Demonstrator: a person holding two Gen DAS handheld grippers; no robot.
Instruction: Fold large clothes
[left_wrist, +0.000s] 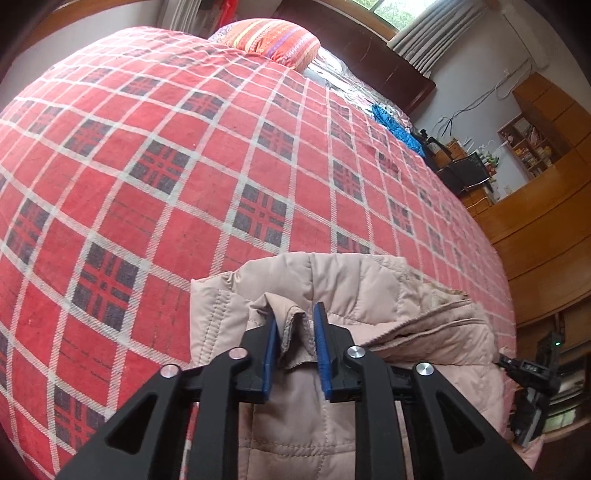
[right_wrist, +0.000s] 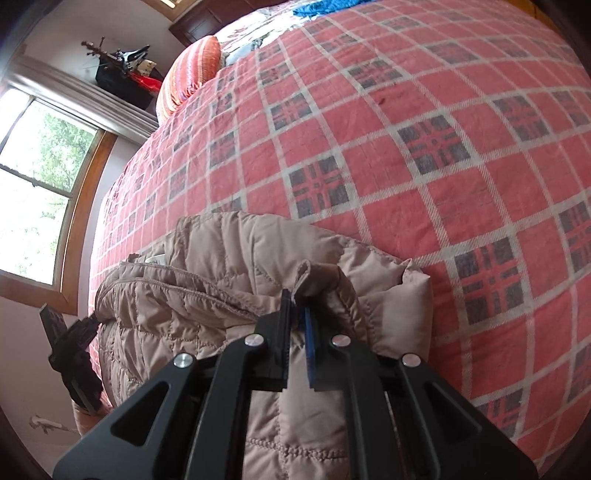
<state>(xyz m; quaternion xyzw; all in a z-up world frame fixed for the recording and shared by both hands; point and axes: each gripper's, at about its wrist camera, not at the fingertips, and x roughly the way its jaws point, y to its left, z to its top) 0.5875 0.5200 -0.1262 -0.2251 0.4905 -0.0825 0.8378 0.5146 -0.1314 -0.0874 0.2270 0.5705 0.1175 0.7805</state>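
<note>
A: Jacket position?

B: Beige quilted jacket (left_wrist: 332, 295) bunched at the near edge of the bed, lower centre of both views. Long axis runs left to right across the frame, between the two tools; which end is collar, cannot tell.

A: Left tool?

B: Left gripper (left_wrist: 294, 332), bottom centre of the left view. Blue pads spread a little, a folded hem of the jacket standing between them; one pad touches the cloth, the other shows a slight gap. Clamped or not, cannot tell.

A: Right tool?

B: Right gripper (right_wrist: 295, 317), bottom centre of the right view, pads pressed close on a raised fold of the jacket (right_wrist: 229, 266). Pinching it.

A: Surface?

B: Red plaid bedspread (left_wrist: 155, 155), white grid lines, dark crossed squares, fills most of both frames. Striped orange pillow (left_wrist: 277, 40) at upper centre of the left view, blue cloth (left_wrist: 395, 125) beyond it to the right.

A: Room?

B: Dark headboard (left_wrist: 369, 48) and grey curtains (left_wrist: 439, 37) upper right, wooden cabinets (left_wrist: 546, 229) at right edge. In the right view, a window (right_wrist: 40, 184) at left showing green foliage.
</note>
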